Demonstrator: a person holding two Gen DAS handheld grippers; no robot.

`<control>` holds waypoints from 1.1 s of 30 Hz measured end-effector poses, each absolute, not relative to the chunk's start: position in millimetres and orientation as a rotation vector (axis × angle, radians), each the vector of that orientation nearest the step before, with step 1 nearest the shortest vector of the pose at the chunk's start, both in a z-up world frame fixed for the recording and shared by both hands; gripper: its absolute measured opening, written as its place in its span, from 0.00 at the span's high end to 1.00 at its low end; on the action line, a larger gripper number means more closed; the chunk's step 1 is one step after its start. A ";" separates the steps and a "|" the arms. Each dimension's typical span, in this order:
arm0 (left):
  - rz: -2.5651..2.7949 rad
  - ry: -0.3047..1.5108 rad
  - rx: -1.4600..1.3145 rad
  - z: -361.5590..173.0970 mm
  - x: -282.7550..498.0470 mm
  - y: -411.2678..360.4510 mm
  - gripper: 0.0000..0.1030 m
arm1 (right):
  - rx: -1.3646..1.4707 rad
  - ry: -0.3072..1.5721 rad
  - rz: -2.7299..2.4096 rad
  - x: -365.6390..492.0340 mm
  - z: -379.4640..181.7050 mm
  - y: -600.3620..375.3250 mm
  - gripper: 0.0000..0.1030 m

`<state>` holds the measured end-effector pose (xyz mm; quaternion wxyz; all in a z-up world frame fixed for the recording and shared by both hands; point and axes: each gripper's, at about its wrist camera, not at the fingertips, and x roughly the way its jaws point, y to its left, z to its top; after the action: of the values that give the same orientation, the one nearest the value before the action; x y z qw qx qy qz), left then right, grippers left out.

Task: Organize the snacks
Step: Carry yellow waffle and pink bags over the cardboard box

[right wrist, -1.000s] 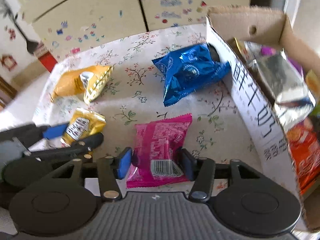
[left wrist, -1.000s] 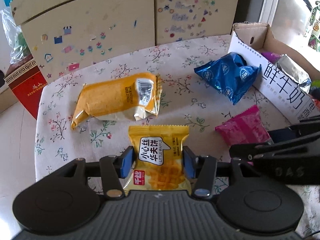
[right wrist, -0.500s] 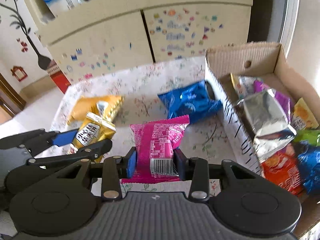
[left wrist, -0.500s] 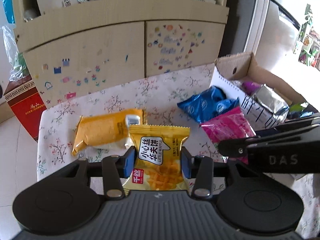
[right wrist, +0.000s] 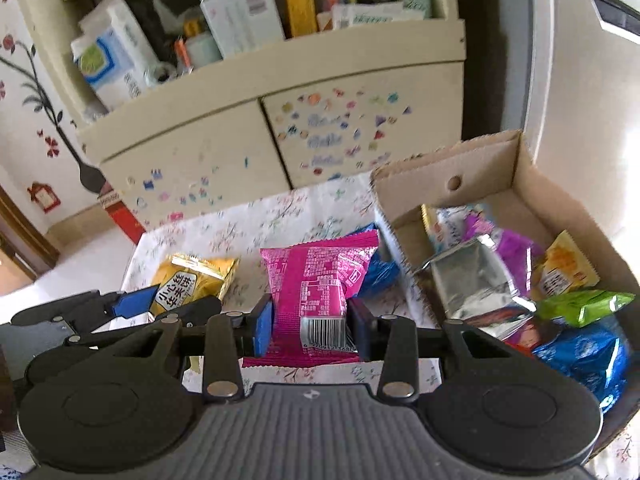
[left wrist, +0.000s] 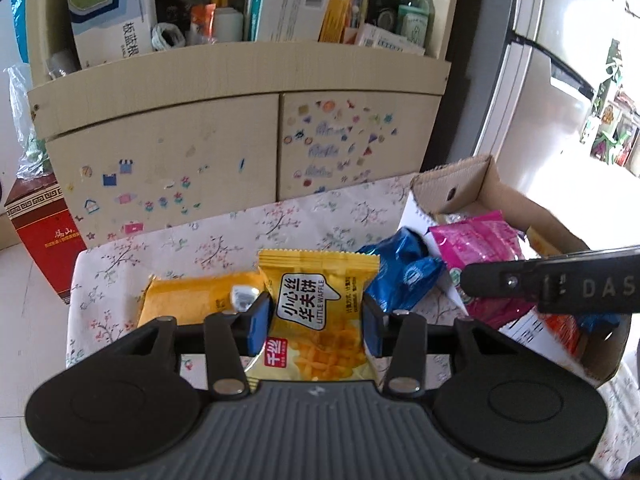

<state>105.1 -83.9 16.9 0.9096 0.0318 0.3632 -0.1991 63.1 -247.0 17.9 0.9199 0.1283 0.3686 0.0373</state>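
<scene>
My left gripper (left wrist: 313, 325) is shut on a yellow Little Waffle packet (left wrist: 316, 312), held up above the floral table (left wrist: 240, 236). In the right wrist view, my right gripper (right wrist: 308, 327) is shut on a pink snack packet (right wrist: 316, 280), lifted beside the cardboard box (right wrist: 452, 184). The same pink packet (left wrist: 476, 248) and right gripper finger (left wrist: 552, 280) appear at the right of the left wrist view. The left gripper (right wrist: 132, 304) with its waffle packet (right wrist: 188, 284) shows at the left of the right wrist view. A larger yellow packet (left wrist: 192, 300) and a blue packet (left wrist: 404, 272) lie on the table.
The cardboard box holds several packets: silver (right wrist: 472, 284), purple (right wrist: 512, 248), green (right wrist: 580, 306), blue (right wrist: 580, 356) and yellow (right wrist: 564, 268). A sticker-covered cabinet (left wrist: 200, 148) with cluttered shelves stands behind the table. A red box (left wrist: 44, 236) sits on the floor at left.
Both grippers have risen with their packets off the table. The right gripper with the pink packet has shifted toward the cardboard box. More of the shelf above the cabinet is now in view.
</scene>
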 end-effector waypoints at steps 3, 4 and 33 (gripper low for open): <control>-0.421 0.740 0.057 20.1 105.1 -90.7 0.56 | 0.272 0.729 0.075 58.1 26.4 -252.6 0.56; -0.427 0.735 0.056 21.6 104.9 -93.7 0.56 | 0.275 0.717 0.073 56.6 29.7 -255.3 0.56; -0.712 0.696 0.012 31.5 78.9 -204.0 0.56 | 0.465 0.585 -0.184 18.8 56.5 -375.5 0.55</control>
<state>78.9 -204.0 31.5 0.8787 0.0058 0.3337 -0.3415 18.8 -375.5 56.5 0.9269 0.2268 0.2852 -0.0896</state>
